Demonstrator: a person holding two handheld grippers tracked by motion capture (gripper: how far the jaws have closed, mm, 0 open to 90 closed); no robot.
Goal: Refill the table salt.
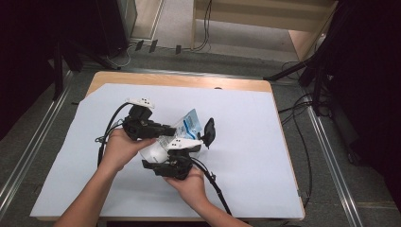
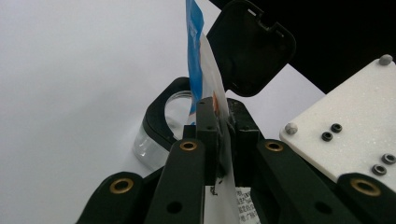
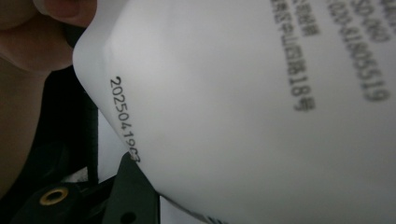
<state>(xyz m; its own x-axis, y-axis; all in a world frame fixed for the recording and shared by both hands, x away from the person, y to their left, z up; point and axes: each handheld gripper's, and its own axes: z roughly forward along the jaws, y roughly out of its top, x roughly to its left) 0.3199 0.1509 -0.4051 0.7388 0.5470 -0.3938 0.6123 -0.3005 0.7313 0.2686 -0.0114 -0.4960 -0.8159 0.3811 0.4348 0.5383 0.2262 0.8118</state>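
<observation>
Pouring step in hand: left gripper point(image 2: 223, 140) jaws clenched on white-and-blue pouch point(image 2: 205, 70); right gripper point(image 1: 177, 158) jaws' grip indiscernible behind pouch; next, tilt over clear jar point(image 2: 154, 140) beyond them.

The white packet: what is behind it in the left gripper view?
Behind the white packet stand a black hinged lid and a clear round container with a black rim. The packet covers the container's right part.

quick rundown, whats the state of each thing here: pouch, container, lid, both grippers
pouch: held upright, edge pinched in the left gripper
left gripper: shut on the pouch
right gripper: around the pouch's lower white part; grip unclear
clear container: on the table, uncovered
black lid: flipped up, open
</observation>
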